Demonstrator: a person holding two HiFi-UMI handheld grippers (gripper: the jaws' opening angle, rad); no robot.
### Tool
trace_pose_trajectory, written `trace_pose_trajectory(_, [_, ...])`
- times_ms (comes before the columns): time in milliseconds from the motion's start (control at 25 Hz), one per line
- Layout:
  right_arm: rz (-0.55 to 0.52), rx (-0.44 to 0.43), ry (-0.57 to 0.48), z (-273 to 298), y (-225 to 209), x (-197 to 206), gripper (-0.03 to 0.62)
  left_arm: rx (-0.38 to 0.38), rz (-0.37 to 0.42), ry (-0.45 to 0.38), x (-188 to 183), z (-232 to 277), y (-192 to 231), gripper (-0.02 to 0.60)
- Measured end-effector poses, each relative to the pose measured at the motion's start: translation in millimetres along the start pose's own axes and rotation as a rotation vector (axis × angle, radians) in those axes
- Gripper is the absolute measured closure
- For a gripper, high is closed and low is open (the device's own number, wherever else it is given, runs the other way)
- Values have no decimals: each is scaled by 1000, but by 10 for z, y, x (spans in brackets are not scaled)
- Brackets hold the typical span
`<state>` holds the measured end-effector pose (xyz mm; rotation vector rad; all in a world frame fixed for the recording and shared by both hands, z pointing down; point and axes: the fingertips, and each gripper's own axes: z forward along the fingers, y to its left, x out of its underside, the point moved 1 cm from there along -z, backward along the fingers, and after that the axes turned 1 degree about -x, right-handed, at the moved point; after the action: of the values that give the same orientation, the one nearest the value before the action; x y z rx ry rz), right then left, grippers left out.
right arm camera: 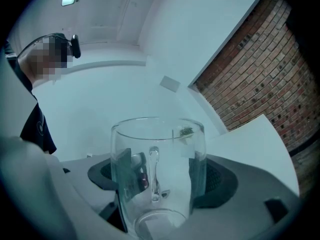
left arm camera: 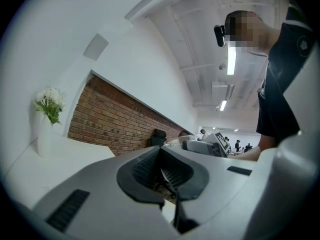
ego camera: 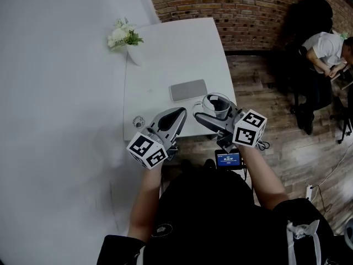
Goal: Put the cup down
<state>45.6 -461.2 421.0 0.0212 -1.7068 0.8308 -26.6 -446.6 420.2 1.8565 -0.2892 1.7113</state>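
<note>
Gripping smooth clear cylindrical glass cup (right arm camera: pixel 159 181)

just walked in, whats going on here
A person holds a gripper in each hand at a white table. The right gripper has its fingers clamped on a clear glass cup, upright, at the table's near edge beside a grey pad. Whether the cup touches the tabletop is unclear. The left gripper is shut and empty. A vase of flowers stands at the far corner.
</note>
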Motion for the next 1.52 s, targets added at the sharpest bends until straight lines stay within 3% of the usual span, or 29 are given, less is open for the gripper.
trace_pose_trajectory(320, [15,1,100,286,-394,276,183,-48,-9,8,-37,-118,131,574])
trace_pose_trajectory(560, [25,30,162,970,-1005,631,183,-83,-22,21,65,-183,717,574])
trace_pose_trajectory(920, [7,86,197,1383,-1428,844,183,-119,-20,38,-44,-213,676,574])
trace_pose_trajectory(1120, [-14,114,212,1384,-1446,830,183,-134,-28,44,-116,-187,368,574])
trace_pose_trajectory(1360, [-96,206,263,1933,-1922,1151,183,-120,-62,50,90,-322,934,574])
trace_pose_trajectory(1520, [-184,264,295,2019,-2032,1234,183,-131,-73,54,112,-385,1019,574])
